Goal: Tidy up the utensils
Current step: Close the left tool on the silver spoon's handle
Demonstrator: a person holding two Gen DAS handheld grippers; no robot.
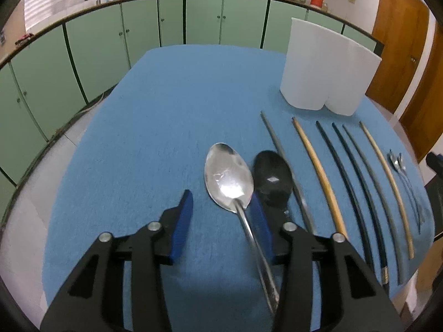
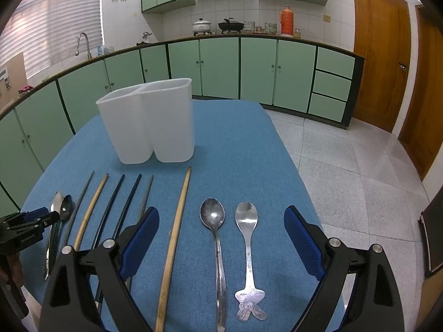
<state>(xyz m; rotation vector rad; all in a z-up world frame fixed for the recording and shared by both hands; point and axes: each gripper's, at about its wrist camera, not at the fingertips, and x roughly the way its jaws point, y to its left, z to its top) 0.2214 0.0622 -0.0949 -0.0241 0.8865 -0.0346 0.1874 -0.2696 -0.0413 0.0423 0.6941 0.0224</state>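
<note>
In the left wrist view my left gripper (image 1: 221, 213) is open low over the blue table, its jaws either side of the handle of a large steel spoon (image 1: 228, 177). A black spoon (image 1: 272, 175) lies just right of it. Several chopsticks (image 1: 321, 174) lie in a row further right, then two small spoons (image 1: 398, 163). The white two-compartment holder (image 1: 326, 66) stands behind them. In the right wrist view my right gripper (image 2: 221, 238) is open above two steel spoons (image 2: 214, 221) (image 2: 247, 221) and a wooden chopstick (image 2: 177, 229). The holder (image 2: 149, 121) stands behind the chopstick row.
The blue cloth-covered table (image 2: 243, 144) ends at the right over a tiled floor (image 2: 360, 166). Green kitchen cabinets (image 2: 221, 66) run behind. My left gripper (image 2: 36, 218) shows at the left edge of the right wrist view.
</note>
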